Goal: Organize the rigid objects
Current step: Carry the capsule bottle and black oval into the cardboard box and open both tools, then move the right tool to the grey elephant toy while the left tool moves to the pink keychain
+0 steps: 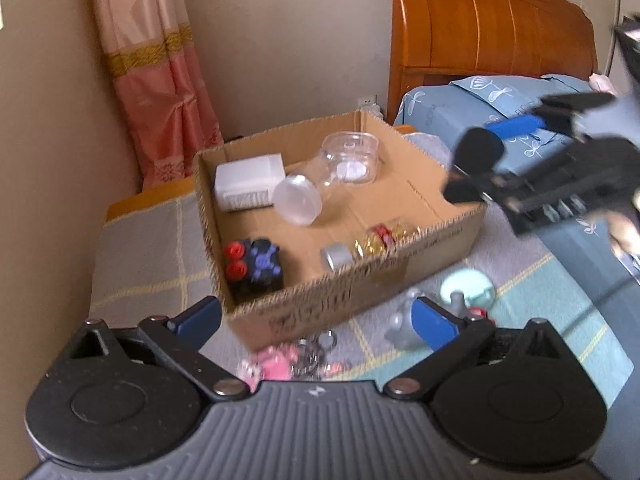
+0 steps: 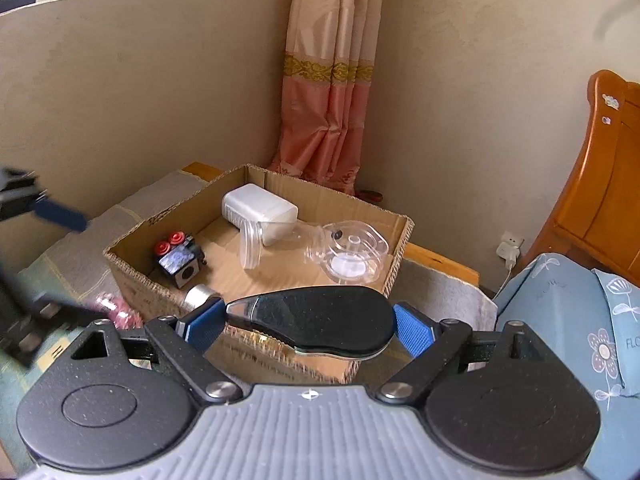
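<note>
Right wrist: one cardboard box point(image 2: 396, 248), perhaps two clear jars point(image 2: 252, 248)

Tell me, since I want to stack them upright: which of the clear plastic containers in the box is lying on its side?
The round clear jar beside the white box lies tipped over, lid end toward the left gripper. The squarish clear container behind it sits upright.

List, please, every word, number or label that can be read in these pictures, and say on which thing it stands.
"FLO", cut off at the picture's edge: on the blue bedding.
Dark print on the cardboard box front wall: too blurred to read.
Faint print on the blue bedding near the headboard: too blurred to read.
</note>
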`<state>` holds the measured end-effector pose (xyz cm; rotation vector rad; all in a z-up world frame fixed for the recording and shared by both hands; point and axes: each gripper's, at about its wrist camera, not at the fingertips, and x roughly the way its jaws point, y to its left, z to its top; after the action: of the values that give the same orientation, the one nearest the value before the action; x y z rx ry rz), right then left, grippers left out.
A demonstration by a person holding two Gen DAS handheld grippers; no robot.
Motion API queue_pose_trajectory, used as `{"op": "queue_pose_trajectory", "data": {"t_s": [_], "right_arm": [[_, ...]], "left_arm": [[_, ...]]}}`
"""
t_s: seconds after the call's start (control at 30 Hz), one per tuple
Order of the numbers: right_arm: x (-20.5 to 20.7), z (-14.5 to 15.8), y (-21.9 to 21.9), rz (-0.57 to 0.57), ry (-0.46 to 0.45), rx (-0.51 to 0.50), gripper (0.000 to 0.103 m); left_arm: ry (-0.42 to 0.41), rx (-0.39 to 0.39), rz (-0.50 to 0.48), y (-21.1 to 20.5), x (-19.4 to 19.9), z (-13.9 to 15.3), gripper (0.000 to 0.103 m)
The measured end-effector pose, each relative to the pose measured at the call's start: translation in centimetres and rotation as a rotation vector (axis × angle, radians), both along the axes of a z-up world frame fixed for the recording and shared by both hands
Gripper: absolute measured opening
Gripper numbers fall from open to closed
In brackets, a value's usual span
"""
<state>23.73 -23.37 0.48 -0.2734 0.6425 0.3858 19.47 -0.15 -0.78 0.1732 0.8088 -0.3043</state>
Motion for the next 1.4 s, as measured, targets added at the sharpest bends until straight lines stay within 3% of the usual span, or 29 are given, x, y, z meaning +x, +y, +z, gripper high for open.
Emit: {"op": "queue_pose_trajectory", "data": {"t_s": [0.33, 0.47, 0.8, 1.0, 1.4], "right_arm": [[5.7, -1.3, 2.2, -0.040, 0.067, 0.020, 0.093], [6.5, -1.9, 2.5, -0.052, 0.073, 0.019, 0.103], [2.8, -0.9, 2.1, -0.057, 0.066, 0.014, 0.103], [-0.6, -0.9, 1.9, -0.061, 0.052, 0.005, 0.103], [-7.4, -6.8, 1.2, -0.183, 0.124, 0.114, 0.103]], "left_arm": [[-0.026, -0.032, 0.056, 2.0, -1.8, 0.1, 0.101], [-0.022, -0.038, 0.072, 2.4, -1.9, -0.3, 0.101], [-0.017, -0.048, 0.090, 2.9, -3.1, -0.8, 0.101], [-0.051, -0.009, 0.104, 2.8, -4.3, -0.9, 0.101], [0.001, -0.042, 0.170, 3.4, -5.3, -3.7, 0.101]]}}
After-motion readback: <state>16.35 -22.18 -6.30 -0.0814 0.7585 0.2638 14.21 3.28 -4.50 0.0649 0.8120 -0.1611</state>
